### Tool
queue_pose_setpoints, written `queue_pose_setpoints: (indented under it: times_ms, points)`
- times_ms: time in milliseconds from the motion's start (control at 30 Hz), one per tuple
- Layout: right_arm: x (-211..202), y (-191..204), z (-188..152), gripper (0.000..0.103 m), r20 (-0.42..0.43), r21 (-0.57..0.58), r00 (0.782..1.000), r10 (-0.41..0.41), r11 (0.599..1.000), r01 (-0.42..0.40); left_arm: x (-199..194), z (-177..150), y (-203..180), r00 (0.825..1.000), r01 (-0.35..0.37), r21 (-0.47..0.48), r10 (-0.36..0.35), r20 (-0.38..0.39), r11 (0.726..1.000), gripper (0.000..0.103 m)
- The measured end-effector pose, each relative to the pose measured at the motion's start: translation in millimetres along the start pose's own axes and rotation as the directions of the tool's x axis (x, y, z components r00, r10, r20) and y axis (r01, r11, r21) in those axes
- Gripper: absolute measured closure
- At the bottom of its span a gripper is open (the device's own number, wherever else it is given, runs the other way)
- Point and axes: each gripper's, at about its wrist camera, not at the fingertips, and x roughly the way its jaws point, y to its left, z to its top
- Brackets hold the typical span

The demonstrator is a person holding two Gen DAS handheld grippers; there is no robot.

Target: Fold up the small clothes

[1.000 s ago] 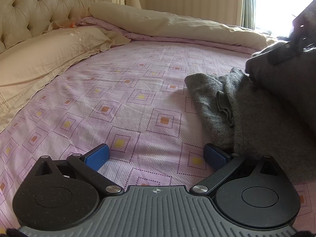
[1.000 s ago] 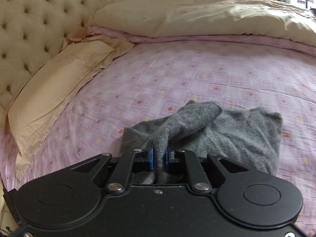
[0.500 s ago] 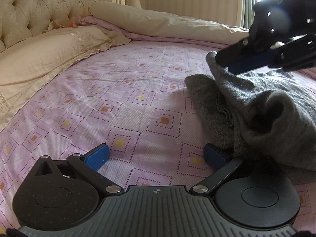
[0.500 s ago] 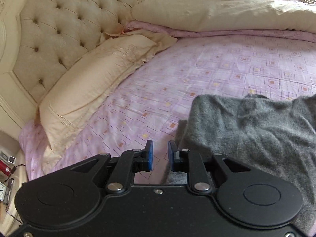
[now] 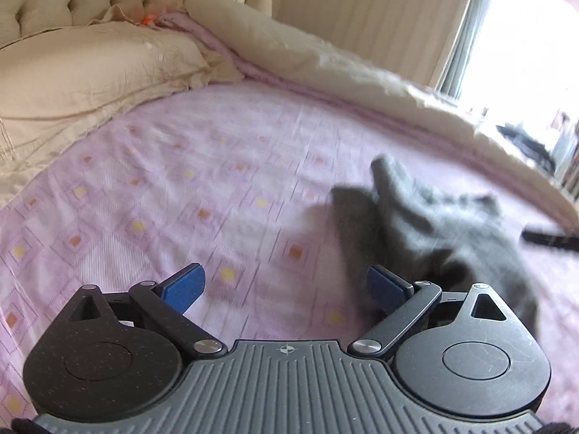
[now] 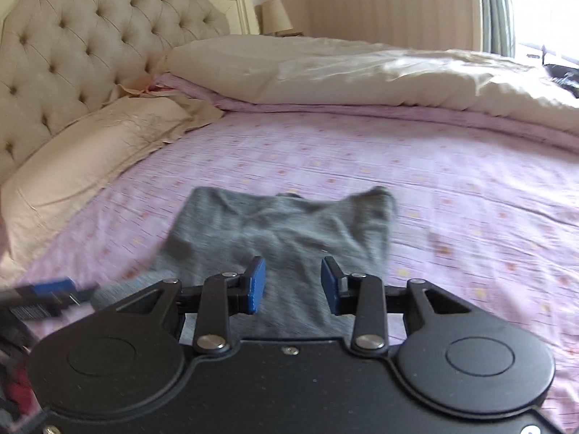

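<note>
Right wrist: grey garment (image 6: 286,231) on pink sheet (image 6: 452,188), w/ pillow (image 6: 83,159) nearby.

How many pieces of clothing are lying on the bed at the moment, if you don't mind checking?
1: a grey knit garment lies on the pink bedsheet, just ahead of the open right gripper. Nothing else is visible, though something could lie beneath it.
</note>
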Motion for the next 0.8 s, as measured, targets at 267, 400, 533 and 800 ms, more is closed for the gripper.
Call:
queue_pose_setpoints:
  times_ms: [267,400,533,800]
  points:
    - [0,-19,-25,0.045,0.0,0.029,1.0,-0.015,0.999,0.015,-12,29,-104,0.996,0.055,0.31,-0.073,0.046,0.949,0.006]
    - [-4,-22,-30,0.044,-0.005,0.032,1.0,-0.004,0.999,0.005,28,11,-133,1.0,-0.016,0.446,0.022,-0.008,0.895,0.006]
    - [-11,-23,-32,0.036,0.007,0.006,1.0,0.011,1.0,-0.011,74,-5,-82,0.983,-0.054,0.325,0.108,-0.151,0.944,0.01]
    - [7,-8,-53,0.034,-0.078,-0.04,0.996,0.032,0.999,-0.035,70,-16,-60,0.988,0.0,0.244,0.038,-0.153,0.97,0.006]
